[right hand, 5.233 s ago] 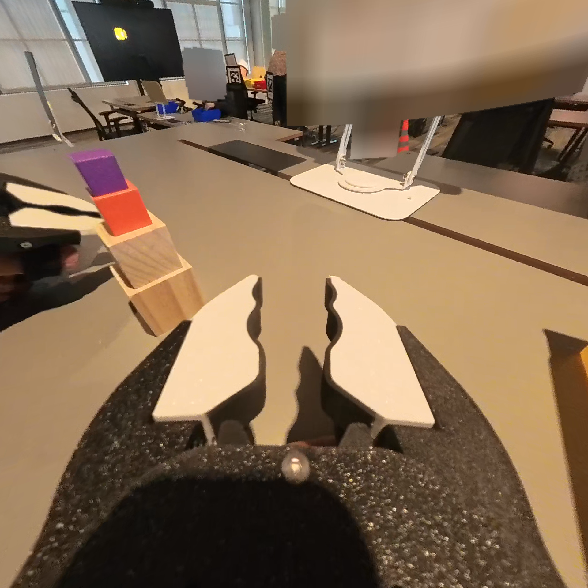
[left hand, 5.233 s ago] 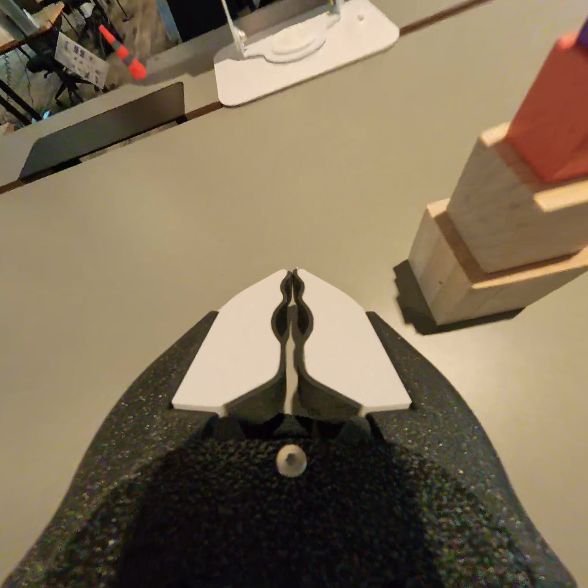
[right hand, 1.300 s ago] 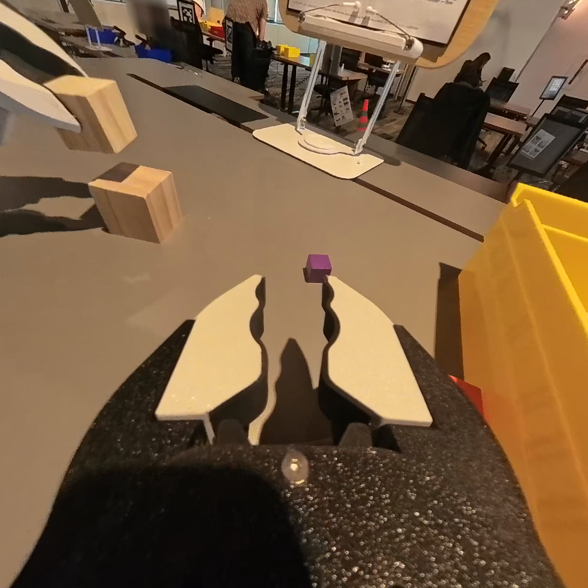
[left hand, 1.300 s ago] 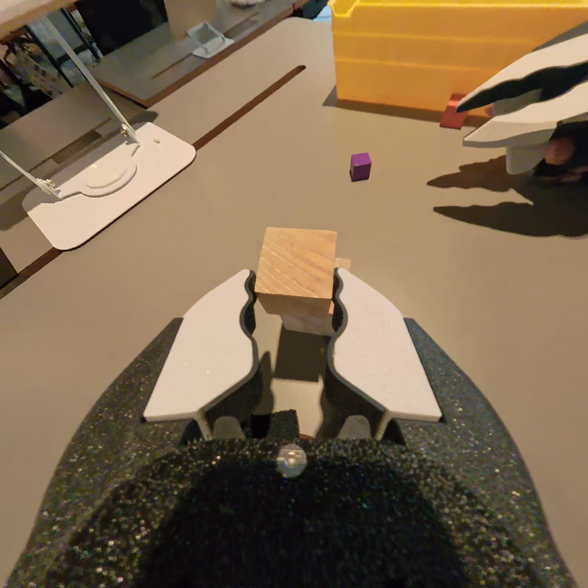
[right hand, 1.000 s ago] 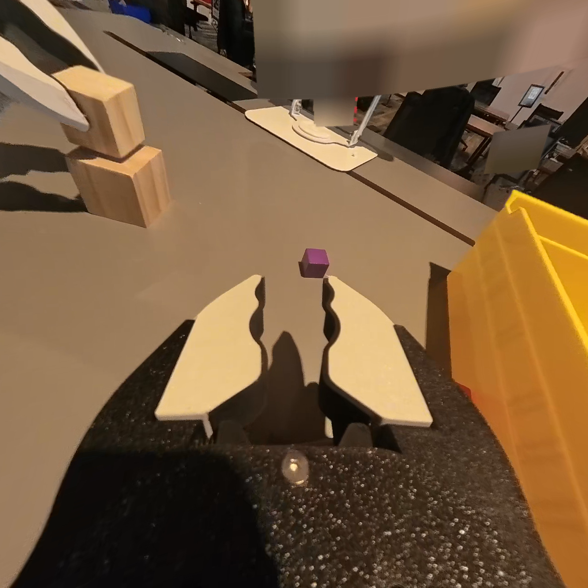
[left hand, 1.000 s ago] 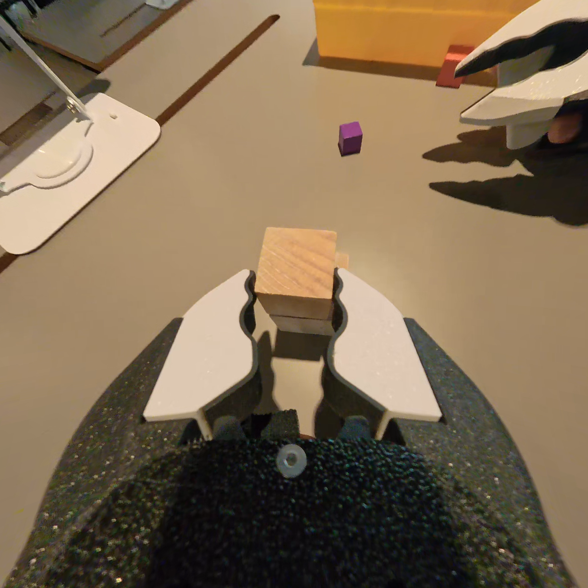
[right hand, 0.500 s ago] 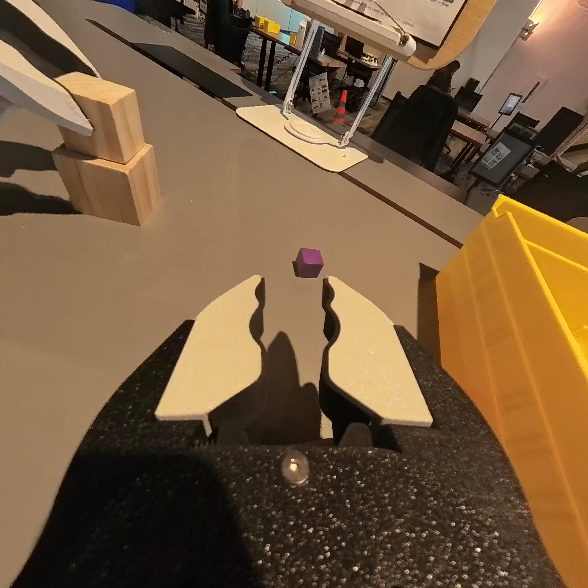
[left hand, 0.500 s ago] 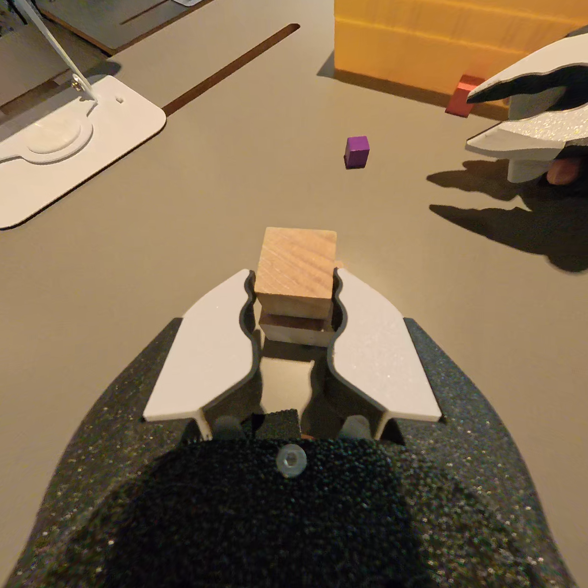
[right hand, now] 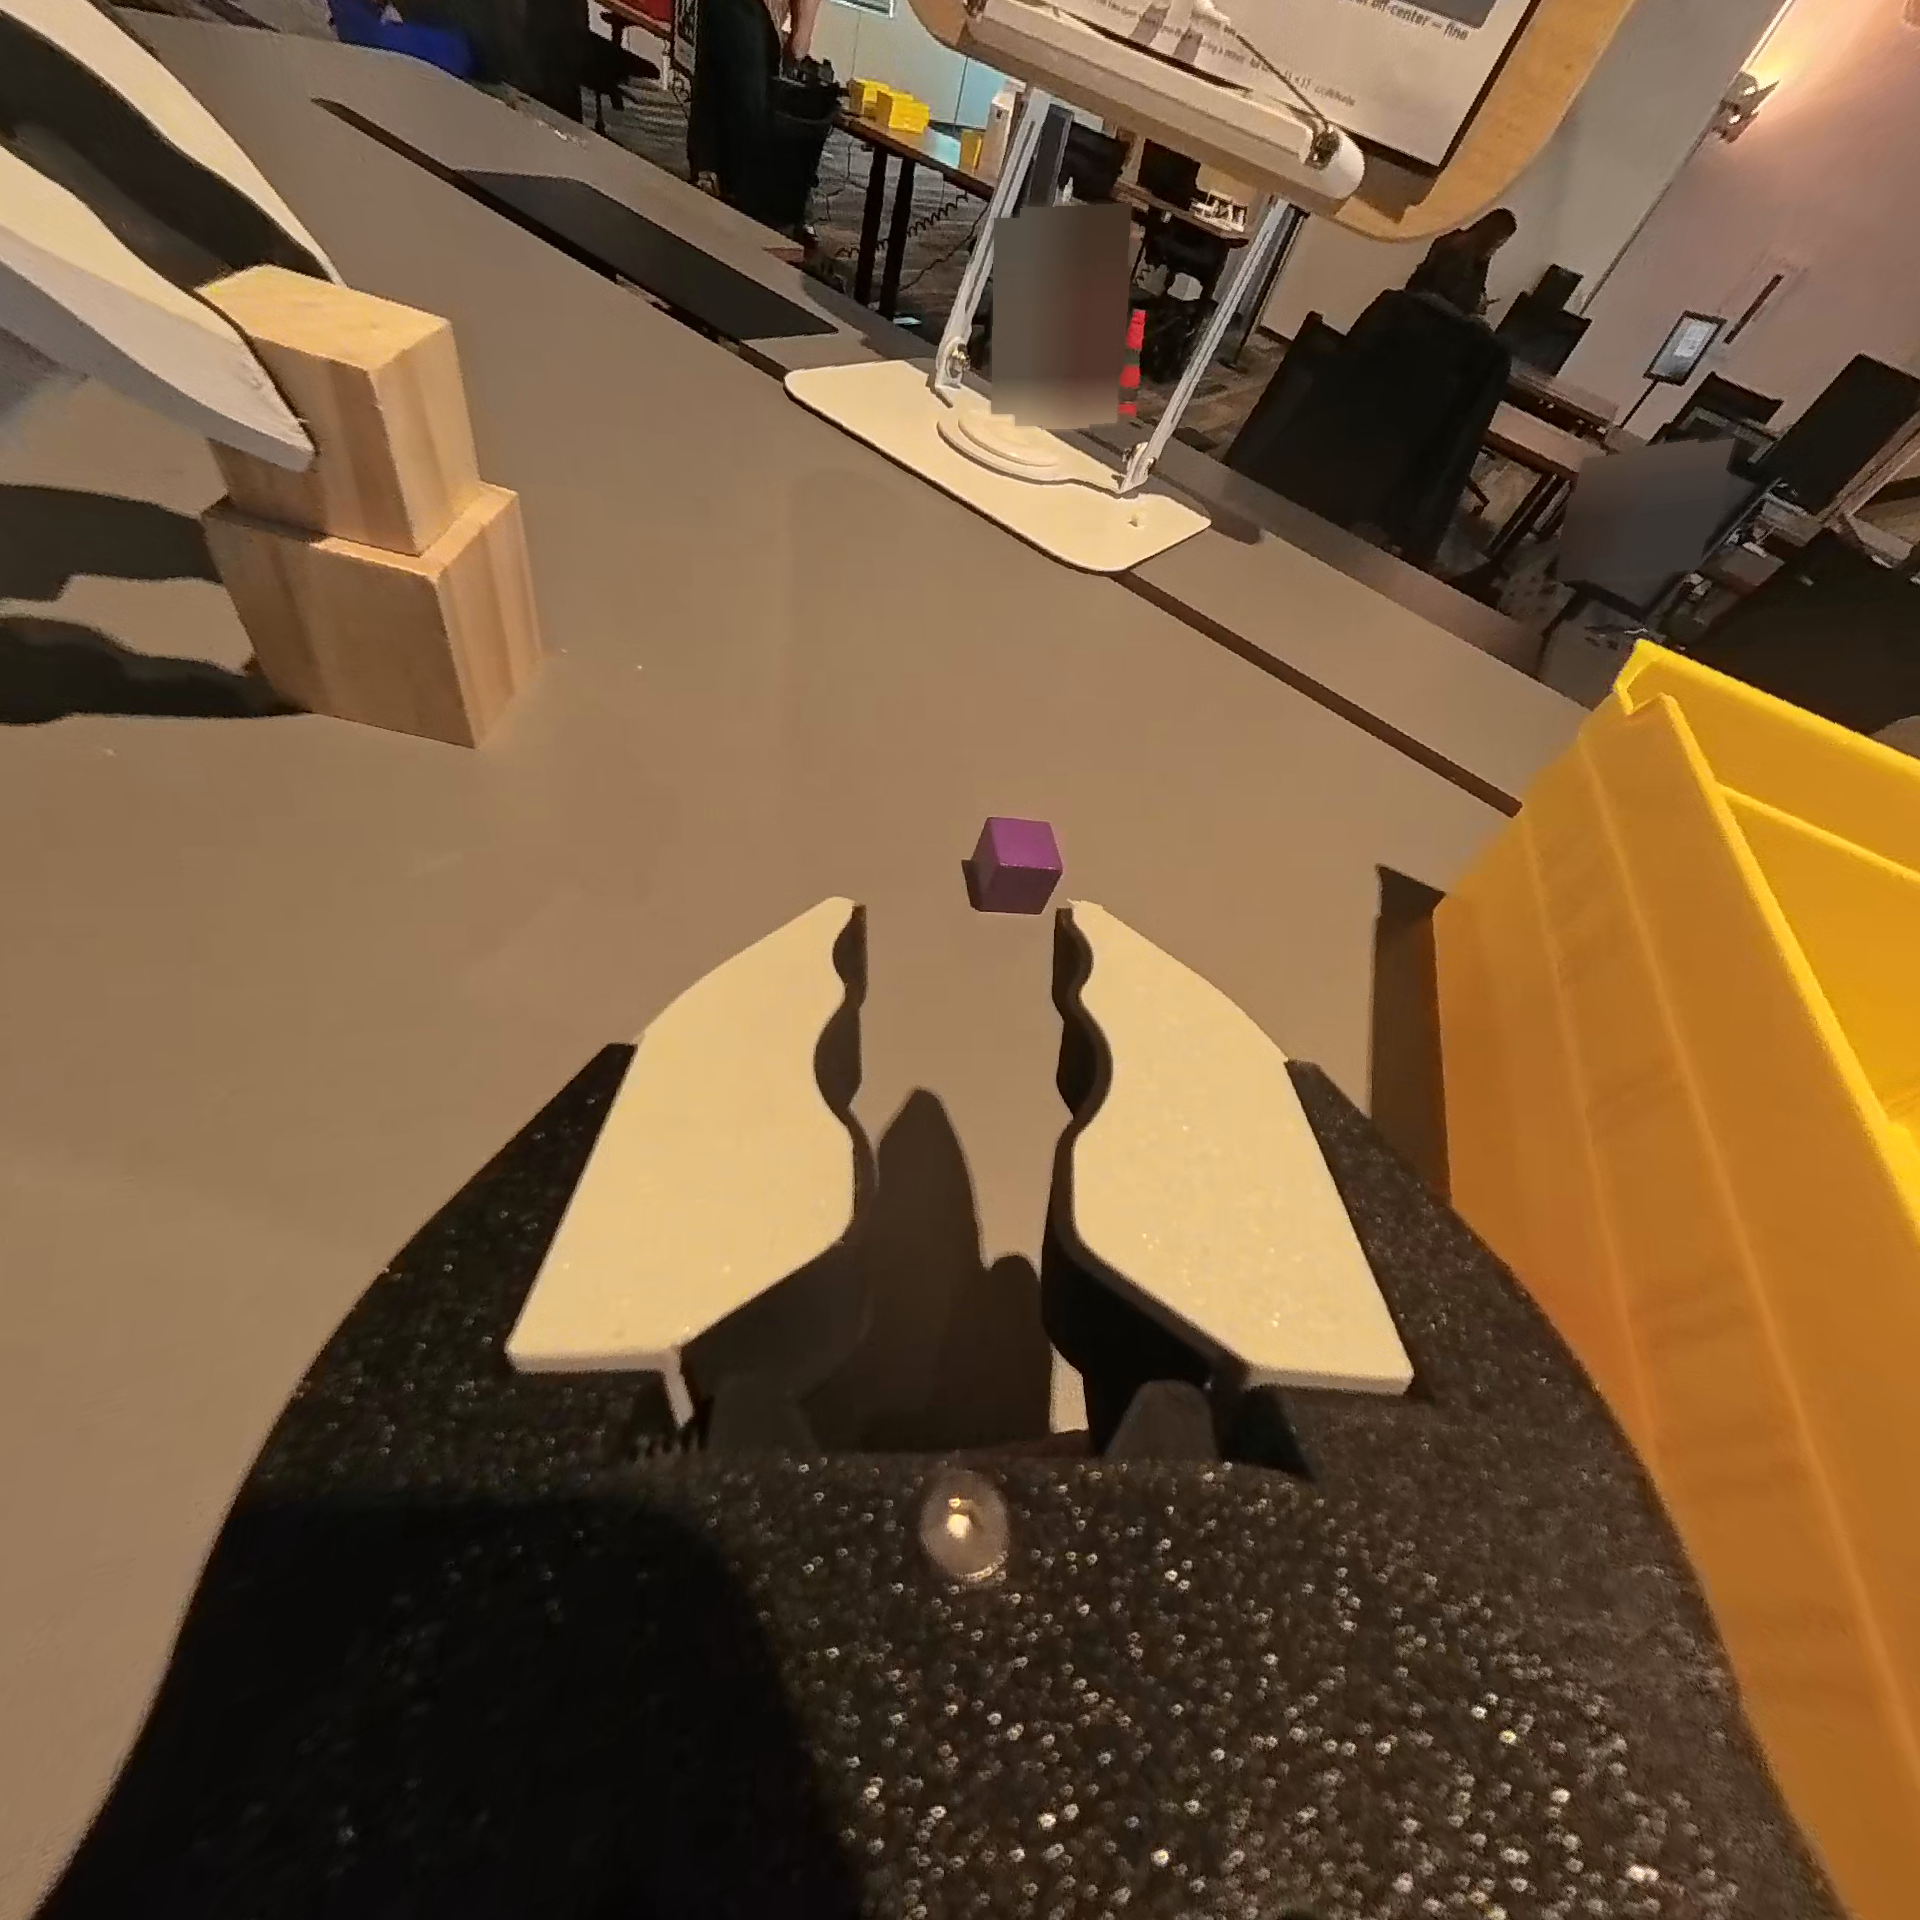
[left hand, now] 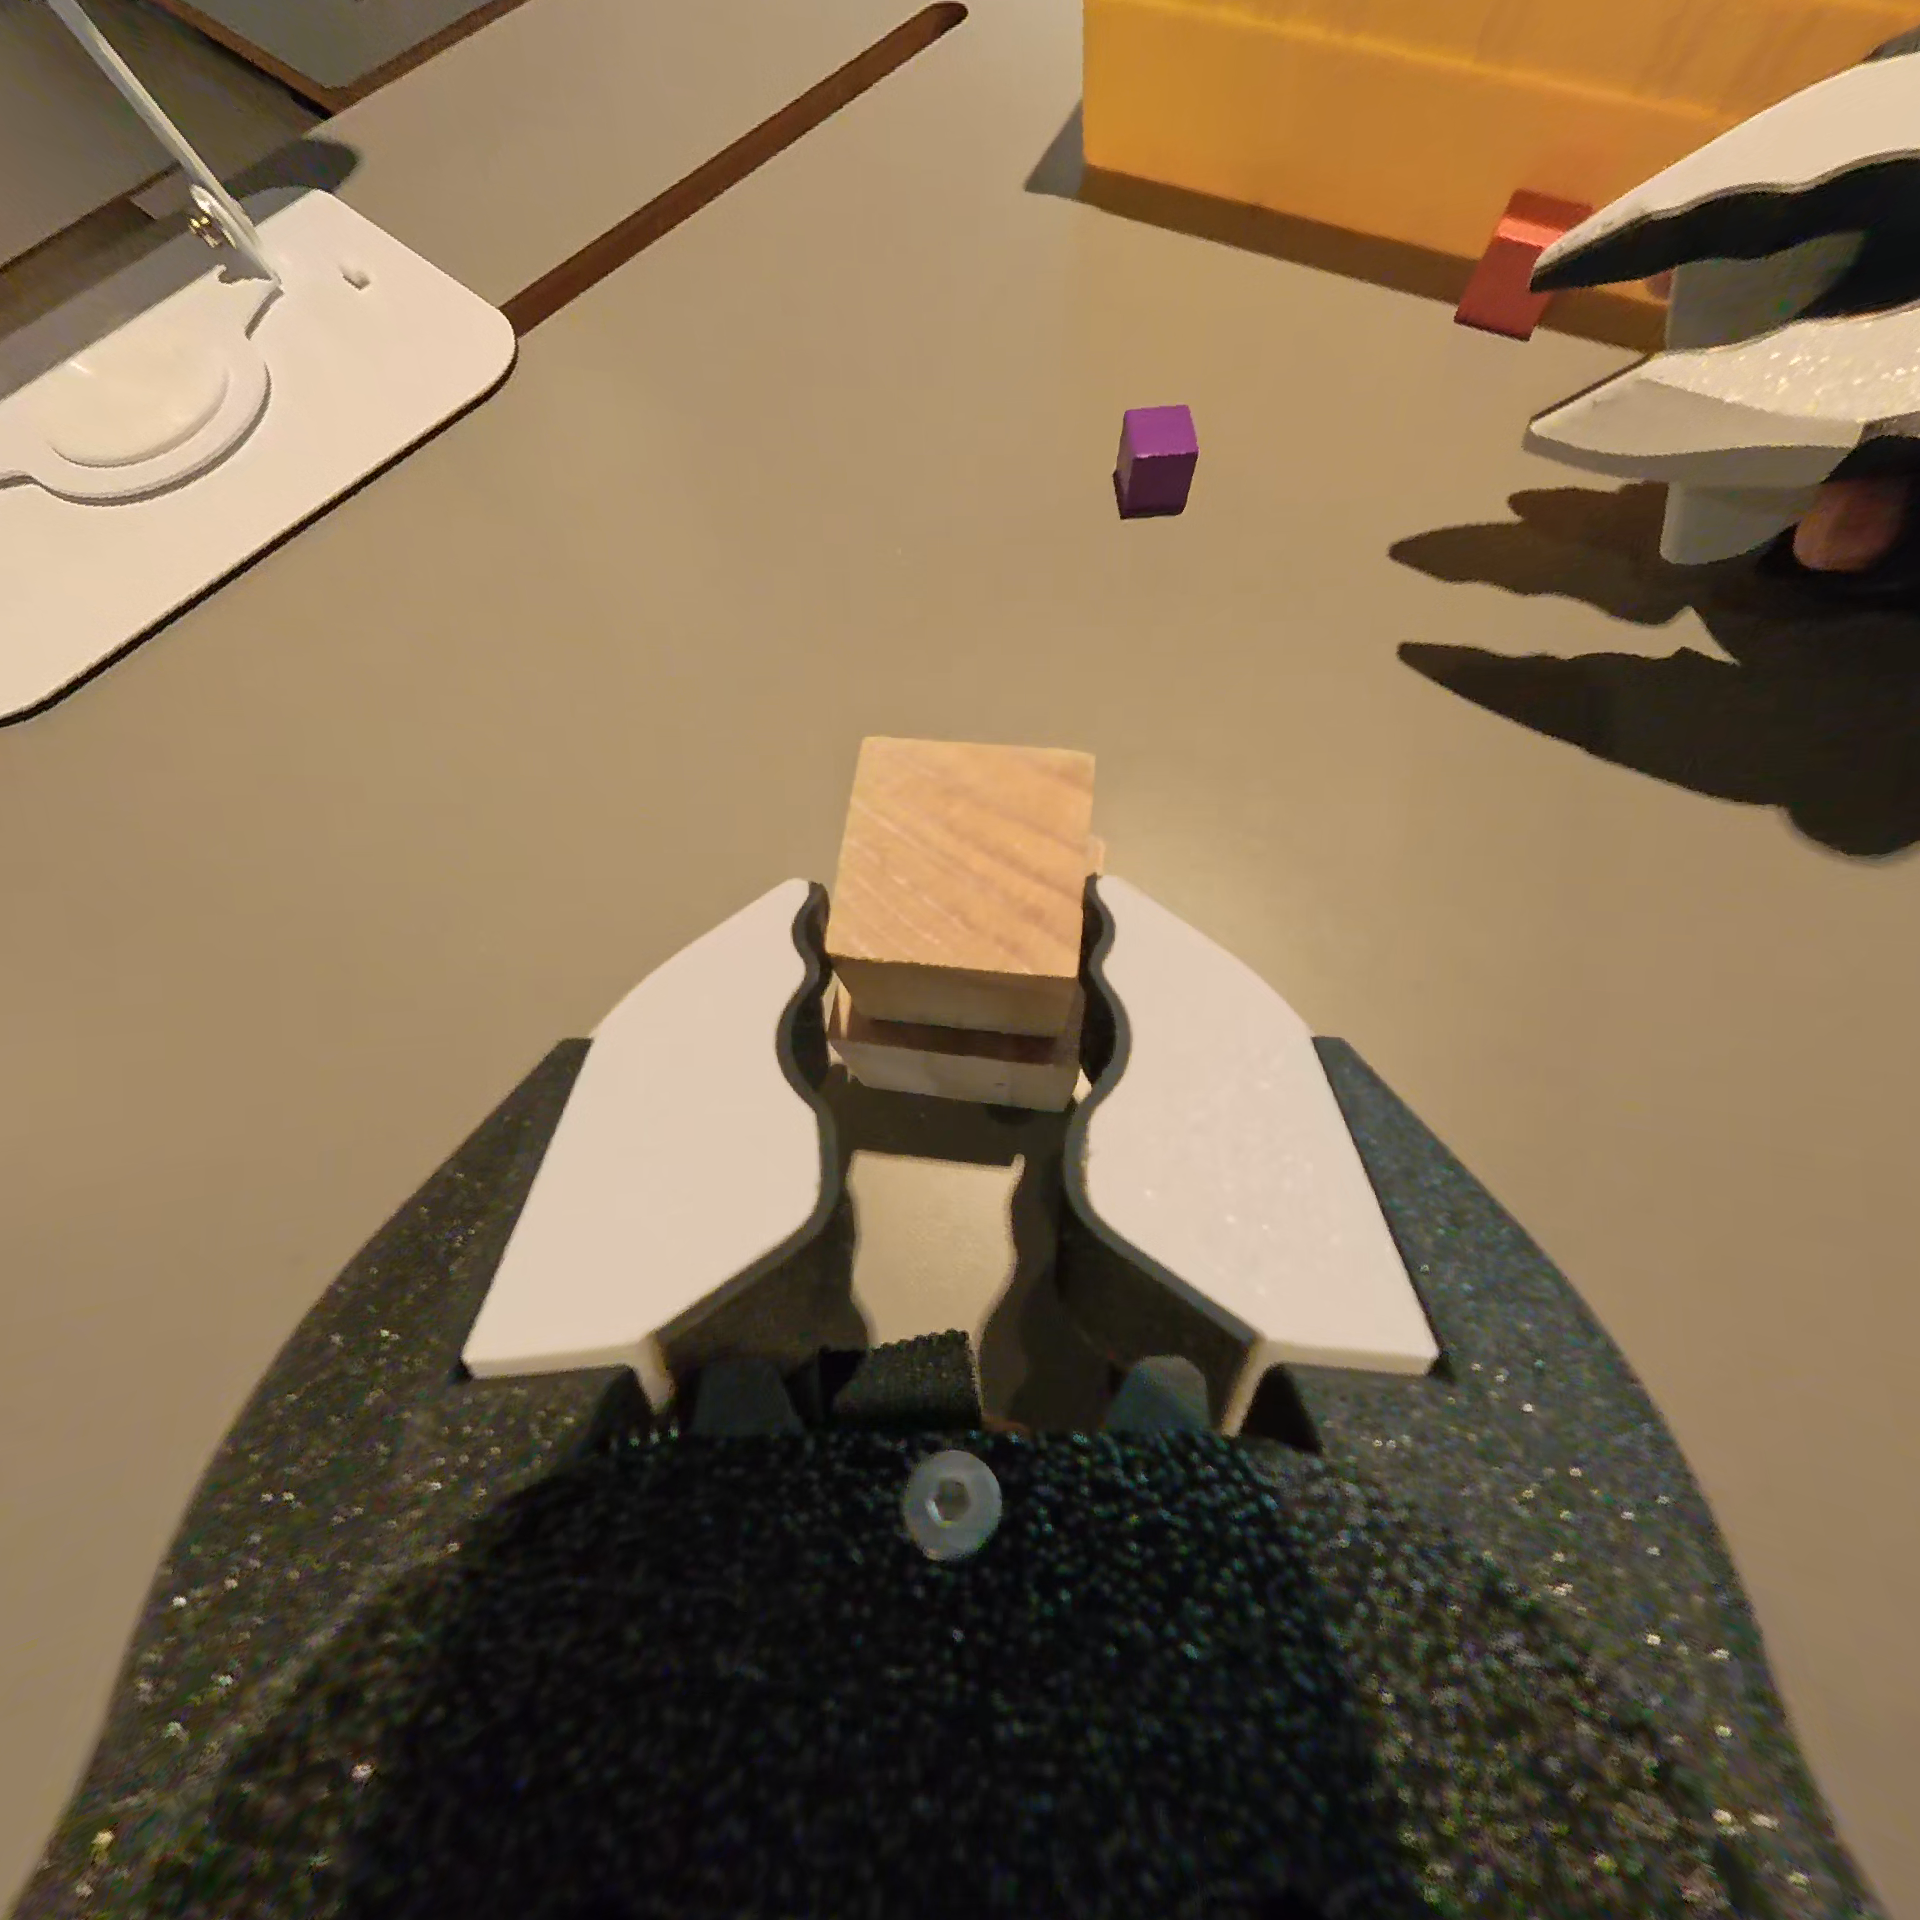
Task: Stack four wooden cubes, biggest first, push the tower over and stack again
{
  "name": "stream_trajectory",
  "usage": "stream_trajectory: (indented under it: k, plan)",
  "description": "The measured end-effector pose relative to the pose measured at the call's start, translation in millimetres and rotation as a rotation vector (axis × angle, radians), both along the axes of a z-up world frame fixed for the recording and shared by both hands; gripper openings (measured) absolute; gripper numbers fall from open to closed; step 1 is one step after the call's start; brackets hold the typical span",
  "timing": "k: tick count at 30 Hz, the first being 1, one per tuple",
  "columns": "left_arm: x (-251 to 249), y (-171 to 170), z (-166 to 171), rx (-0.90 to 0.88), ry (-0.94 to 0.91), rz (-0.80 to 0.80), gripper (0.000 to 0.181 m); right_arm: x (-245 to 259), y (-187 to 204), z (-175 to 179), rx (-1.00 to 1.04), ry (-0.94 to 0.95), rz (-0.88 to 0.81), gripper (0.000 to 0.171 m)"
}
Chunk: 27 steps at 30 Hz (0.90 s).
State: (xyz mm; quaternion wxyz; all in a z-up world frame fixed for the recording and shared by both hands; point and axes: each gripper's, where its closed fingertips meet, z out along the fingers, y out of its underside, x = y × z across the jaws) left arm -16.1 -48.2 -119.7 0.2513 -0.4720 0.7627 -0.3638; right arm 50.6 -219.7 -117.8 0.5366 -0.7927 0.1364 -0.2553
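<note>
Large office hall behind, with desks, dark chairs and a white lamp base [right hand: 997,457] at the far side of a broad grey-brown matte tabletop [left hand: 520,831]. Second stacking round judged under way, two of four levels in place. Large pale square wooden cube [right hand: 395,634] resting on the tabletop at far left in the right wrist view. Medium pale wooden cube [right hand: 353,416] seated on top of it, set back slightly from the front edge, no visible gap between the two in that view. Left gripper [left hand: 956,904] closed on the medium pale wooden cube, both white fingers pressed to its side faces; release not yet made. Small purple cube [right hand: 1013,864] lying alone on the tabletop, well apart from the stack, just beyond the tips of the right gripper [right hand: 956,914]. Right gripper jaws open and empty, aimed at the small purple cube but not touching it. Small red-orange cube [left hand: 1512,275] lying farther off, against the base of the yellow plastic bin [right hand: 1683,1039] at the right of the table. Remaining, by judgement: release of the medium cube, placement of the small red-orange cube as third level, then the small purple cube on top. Order to watch: red-orange appears larger than purple, so due before purple despite the right gripper's present aim.
</note>
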Motion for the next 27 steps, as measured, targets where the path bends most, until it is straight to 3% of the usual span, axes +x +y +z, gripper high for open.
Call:
stream_trajectory:
  k: [5,9,12,14,16,19,23,27]
  plan:
    - [-1,0,-1,-0.011,0.007,0.008,0.046,0,0,1,0.007,0.005,0.004,0.034]
    - [-1,0,-2,-0.035,-0.022,0.026,0.071,0,-1,1,0.016,0.014,0.007,0.034]
    - [-1,9,15,-0.024,-0.194,0.045,0.085,2,-3,3,0.028,0.014,-0.009,0.034]
    - [-3,23,30,-0.03,-0.355,0.082,0.083,12,-13,4,0.034,-0.003,-0.091,0.028]
    - [-8,46,37,-0.074,-0.482,0.154,0.076,36,-43,4,-0.005,-0.051,-0.295,0.02]
    - [-15,76,19,-0.177,-0.441,0.253,0.076,62,-82,-2,-0.049,-0.036,-0.508,0.019]
    - [-23,83,29,-0.303,-0.473,0.234,0.069,74,-96,-14,-0.143,-0.011,-0.594,0.019]
    - [-22,76,26,-0.31,-0.444,0.191,0.066,80,-95,-33,-0.286,0.048,-0.62,0.023]
